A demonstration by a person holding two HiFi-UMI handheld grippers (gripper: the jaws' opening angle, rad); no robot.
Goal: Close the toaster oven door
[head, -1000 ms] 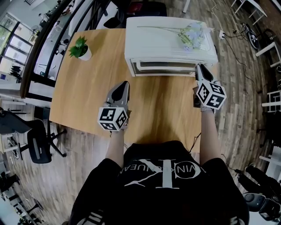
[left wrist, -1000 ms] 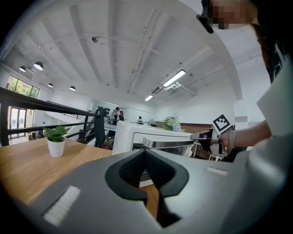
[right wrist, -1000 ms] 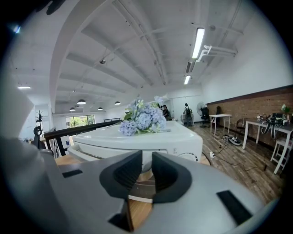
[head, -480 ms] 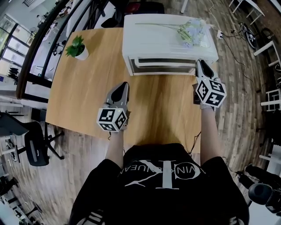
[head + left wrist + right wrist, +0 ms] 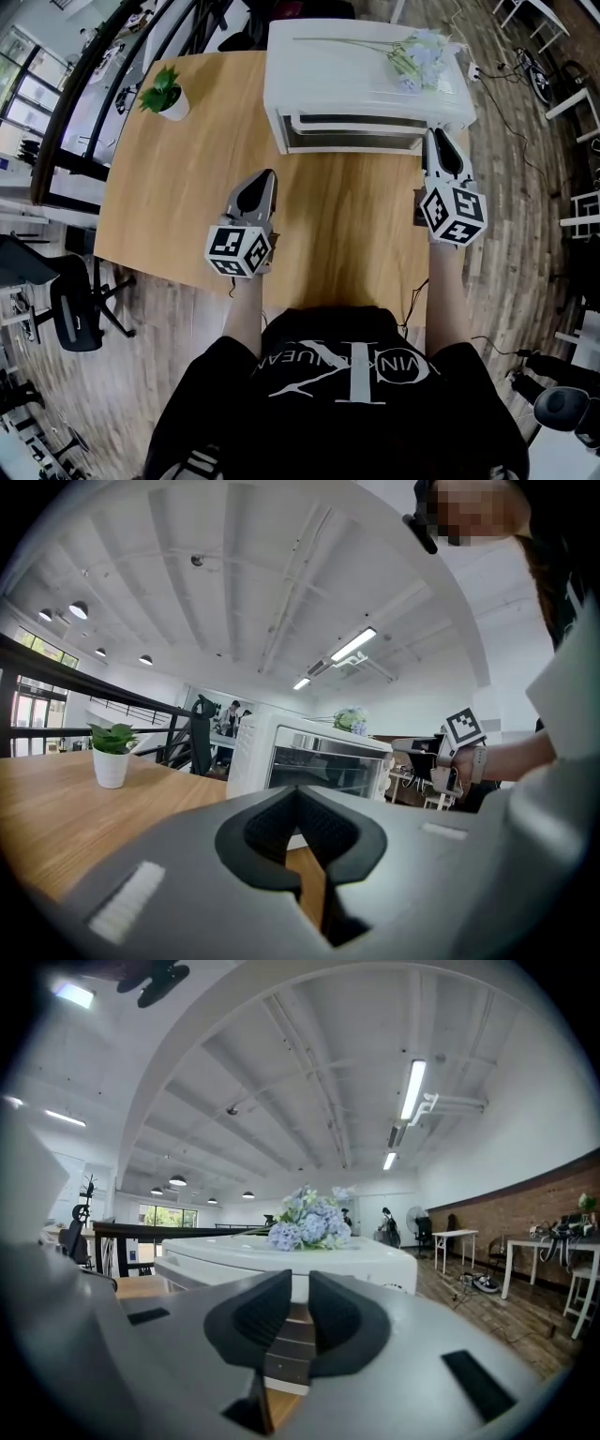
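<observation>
Toaster oven (image 5: 356, 84) is noted at the far edge of the wooden table (image 5: 187, 187), front turned towards the person, with a flower sprig (image 5: 417, 61) laid on top. Left gripper (image 5: 268, 176) is held over bare wood, well short of the oven, its 2 jaws pressed together on nothing. Oven door (image 5: 352, 133) is seen upright or nearly so; full seating cannot be confirmed. Right gripper (image 5: 435, 141) is placed just beside the front right corner, jaws drawn almost together, nothing between them. Door is judged a light, stiff, hinged panel with breakable glass. Pressure is best applied along its upper edge, and gently, as the casing may slide.
</observation>
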